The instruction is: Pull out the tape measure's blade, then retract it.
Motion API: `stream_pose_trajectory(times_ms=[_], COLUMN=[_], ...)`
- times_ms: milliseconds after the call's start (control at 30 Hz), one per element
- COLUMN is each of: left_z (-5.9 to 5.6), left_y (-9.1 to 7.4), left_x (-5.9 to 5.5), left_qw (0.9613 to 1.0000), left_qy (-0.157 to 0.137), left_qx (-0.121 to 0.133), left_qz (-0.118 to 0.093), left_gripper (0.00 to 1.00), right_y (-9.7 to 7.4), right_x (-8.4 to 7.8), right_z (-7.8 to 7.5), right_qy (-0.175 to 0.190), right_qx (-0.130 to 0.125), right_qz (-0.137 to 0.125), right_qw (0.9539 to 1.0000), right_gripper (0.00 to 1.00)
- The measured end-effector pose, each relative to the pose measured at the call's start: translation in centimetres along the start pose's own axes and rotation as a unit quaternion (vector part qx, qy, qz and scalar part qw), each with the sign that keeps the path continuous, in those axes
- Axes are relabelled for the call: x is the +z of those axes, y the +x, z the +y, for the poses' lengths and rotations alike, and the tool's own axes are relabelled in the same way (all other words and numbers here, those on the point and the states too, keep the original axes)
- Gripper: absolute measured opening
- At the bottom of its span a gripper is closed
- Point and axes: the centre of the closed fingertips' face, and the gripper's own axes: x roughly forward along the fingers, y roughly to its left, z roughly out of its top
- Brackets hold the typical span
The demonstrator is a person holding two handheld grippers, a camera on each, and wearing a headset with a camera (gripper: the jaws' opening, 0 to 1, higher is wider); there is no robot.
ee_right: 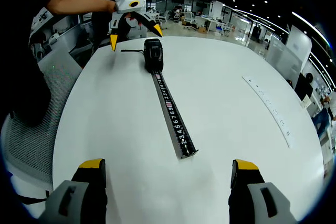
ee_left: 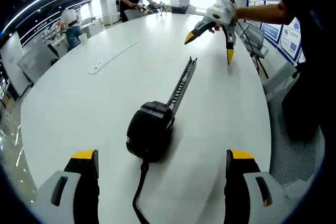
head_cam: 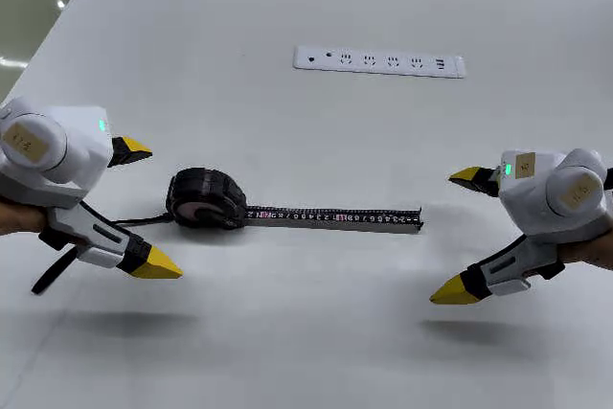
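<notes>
Yellow-tipped jaws sit closest to you. Your left gripper [head_cam: 153, 206] is spread wide and empty just behind the case, its tips either side of the black wrist strap [head_cam: 144, 221]. Your right gripper [head_cam: 455, 235] is equally wide and empty, near the blade's free end but not touching it. Each gripper body carries a small tan sticker whose marks are too small to read. Between the two, the black tape measure [head_cam: 206, 198] sits on the white table [head_cam: 306, 332] with its blade [head_cam: 330, 216] run out flat toward your right and its end hook [head_cam: 418, 220] resting on the tabletop. By my reading the pull-out is done and the retraction is the step in hand. Since the blade lies extended with nothing gripping it, a lock is probably engaged. The next move calls for you to close the left jaws on the case to steady it, release that lock, and let the right jaws guide the hook back so that it does not whip. Your right gripper view shows black digits along the blade, with 2 to 6 legible near the hook. I can read no brand on the case. Farther off lies a white power strip [head_cam: 379, 60] with no legible writing. Beyond the table are office desks, people and blue wall boards [ee_left: 268, 19], whose text is too small to read.
</notes>
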Motion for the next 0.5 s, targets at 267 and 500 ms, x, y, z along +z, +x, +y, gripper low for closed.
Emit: stream_pose_trajectory(times_ms=[267,500], left_z=[-0.41,-0.92], left_y=[-0.15,-0.25], left_x=[-0.08,-0.37], left_qw=[0.9998,0.9991], left_qy=[-0.013,-0.029], left_qx=[0.008,0.02], left_qz=[-0.012,-0.025], left_gripper=[0.99,0.99], right_y=[-0.29,-0.47], right_x=[0.22,0.59], right_z=[0.28,0.47], right_qy=[0.021,0.04], right_qx=[-0.023,-0.045], right_qz=[-0.013,-0.031], right_qw=[0.9994,0.9977], right_gripper=[0.99,0.99])
